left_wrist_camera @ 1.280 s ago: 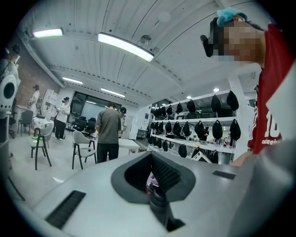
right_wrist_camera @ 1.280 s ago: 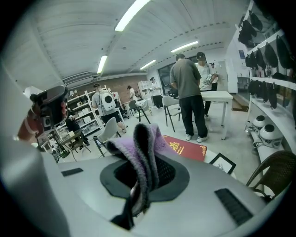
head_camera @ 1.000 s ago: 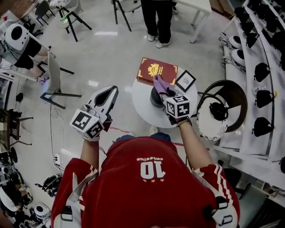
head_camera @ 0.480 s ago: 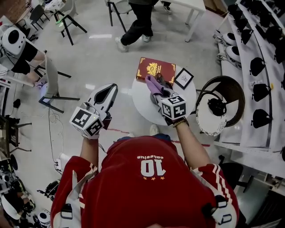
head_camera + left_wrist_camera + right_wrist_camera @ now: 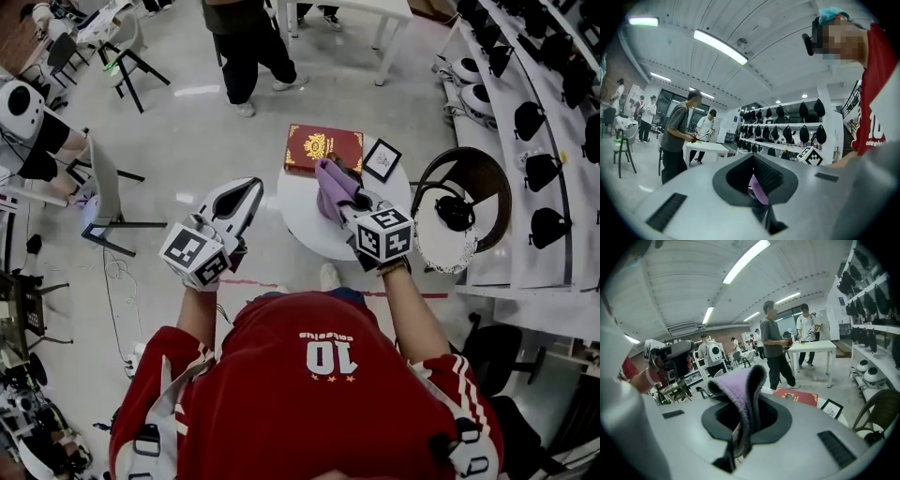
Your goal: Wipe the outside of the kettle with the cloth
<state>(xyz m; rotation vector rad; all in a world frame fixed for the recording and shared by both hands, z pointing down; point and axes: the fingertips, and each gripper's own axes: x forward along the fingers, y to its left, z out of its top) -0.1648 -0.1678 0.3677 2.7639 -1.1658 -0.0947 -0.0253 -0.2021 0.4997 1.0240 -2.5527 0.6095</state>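
Round white table point(image 5: 300, 221), red book point(image 5: 323, 147), purple cloth point(image 5: 333, 187), grey floor point(image 5: 187, 131)

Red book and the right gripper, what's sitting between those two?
The purple cloth. The head view shows it bunched between the red book and the right gripper, whose jaws are clamped on it.

The purple cloth point(image 5: 332, 189), pinched in the right tool point(image 5: 352, 202), drapes over the dark kettle point(image 5: 350, 173). The kettle stands mostly hidden on the white tabletop point(image 5: 300, 204).
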